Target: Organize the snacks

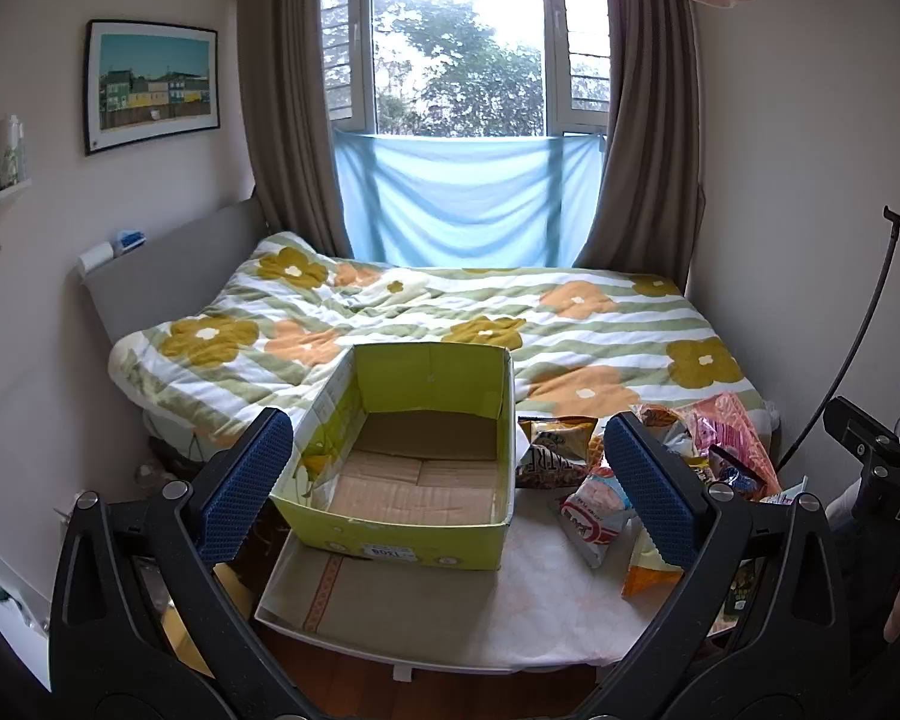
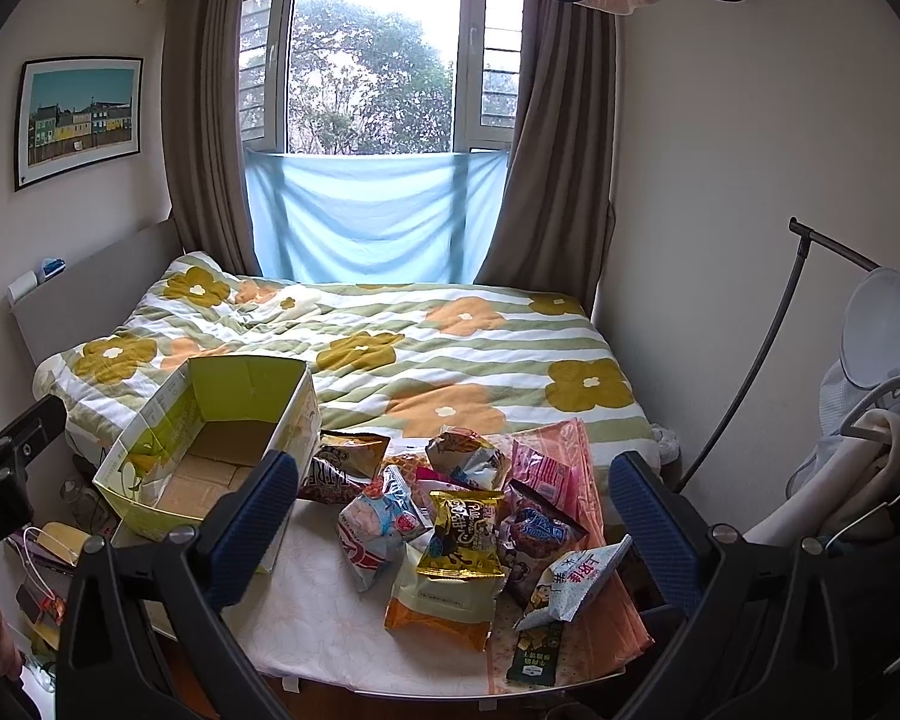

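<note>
An open yellow-green cardboard box (image 1: pixel 390 534) stands empty on a small white table (image 1: pixel 540 612) at the foot of the bed; it also shows in the right wrist view (image 2: pixel 150 516). A pile of snack bags (image 2: pixel 462 534) lies on the table to the box's right, with a gold packet (image 2: pixel 465 531) on top, a blue and red bag (image 2: pixel 378 528) and a pink pack (image 2: pixel 546 474). The pile shows in the left wrist view (image 1: pixel 600 504). My left gripper (image 1: pixel 450 486) is open, above the box. My right gripper (image 2: pixel 450 534) is open, above the pile.
The bed with a flowered quilt (image 1: pixel 450 324) lies behind the table. A window with brown curtains (image 1: pixel 282 120) is beyond. A lamp stand (image 2: pixel 750 384) and clothes on a chair (image 2: pixel 870 450) are at the right. Clutter lies on the floor left of the table (image 2: pixel 48 552).
</note>
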The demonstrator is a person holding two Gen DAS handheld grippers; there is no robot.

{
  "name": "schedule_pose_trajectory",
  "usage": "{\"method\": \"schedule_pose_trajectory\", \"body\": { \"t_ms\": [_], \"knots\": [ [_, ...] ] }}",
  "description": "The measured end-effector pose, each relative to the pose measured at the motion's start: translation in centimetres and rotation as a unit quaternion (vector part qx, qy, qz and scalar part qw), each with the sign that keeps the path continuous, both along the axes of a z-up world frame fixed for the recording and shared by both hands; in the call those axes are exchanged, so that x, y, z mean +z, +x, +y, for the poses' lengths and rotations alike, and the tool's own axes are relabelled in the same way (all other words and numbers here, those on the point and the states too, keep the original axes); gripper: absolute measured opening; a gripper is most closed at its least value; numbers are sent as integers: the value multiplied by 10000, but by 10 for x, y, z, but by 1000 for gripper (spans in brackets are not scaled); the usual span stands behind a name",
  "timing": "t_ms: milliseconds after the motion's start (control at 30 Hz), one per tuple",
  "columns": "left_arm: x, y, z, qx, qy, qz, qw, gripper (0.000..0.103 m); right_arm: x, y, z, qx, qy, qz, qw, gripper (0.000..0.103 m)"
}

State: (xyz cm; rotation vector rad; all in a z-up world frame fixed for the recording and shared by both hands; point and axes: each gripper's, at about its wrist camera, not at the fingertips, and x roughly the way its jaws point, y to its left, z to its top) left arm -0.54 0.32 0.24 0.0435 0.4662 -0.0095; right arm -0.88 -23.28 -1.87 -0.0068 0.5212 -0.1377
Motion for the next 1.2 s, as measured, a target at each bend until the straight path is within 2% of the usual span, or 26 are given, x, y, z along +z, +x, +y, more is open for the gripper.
{"method": "schedule_pose_trajectory", "body": {
  "t_ms": [1200],
  "knots": [
    [-3,6,0,70,27,117,9999,103,-7,-2,0,25,27,34,10000,103]
  ]
}}
